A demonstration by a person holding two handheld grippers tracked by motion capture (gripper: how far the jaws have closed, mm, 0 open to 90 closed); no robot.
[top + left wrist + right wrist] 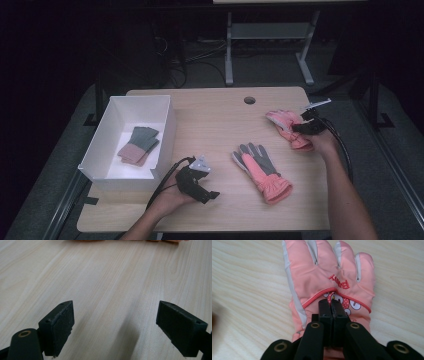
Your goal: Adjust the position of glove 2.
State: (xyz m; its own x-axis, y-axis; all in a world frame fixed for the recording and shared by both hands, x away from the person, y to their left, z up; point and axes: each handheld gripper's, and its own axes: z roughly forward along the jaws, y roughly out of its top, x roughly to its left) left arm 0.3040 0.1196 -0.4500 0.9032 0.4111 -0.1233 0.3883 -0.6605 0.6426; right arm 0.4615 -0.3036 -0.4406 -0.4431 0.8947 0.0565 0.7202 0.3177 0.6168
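Observation:
A pink glove [284, 124] with red lettering lies back-up at the table's right; in the right gripper view the pink glove [324, 272] has its fingers pointing away. My right gripper [300, 128] [331, 304] is shut on the fabric at the glove's back, where the red piping rises into the jaws. A second glove [262, 171], grey palm up with a pink cuff, lies in the middle. My left gripper [212, 196] [122, 325] is open over bare wood near the front edge, holding nothing.
A white box [167, 131] stands at the left of the wooden table [215, 117] and holds a folded grey and pink pair of gloves [139, 145]. A round cable hole [249, 100] sits near the far edge. Desk legs and cables lie on the floor beyond.

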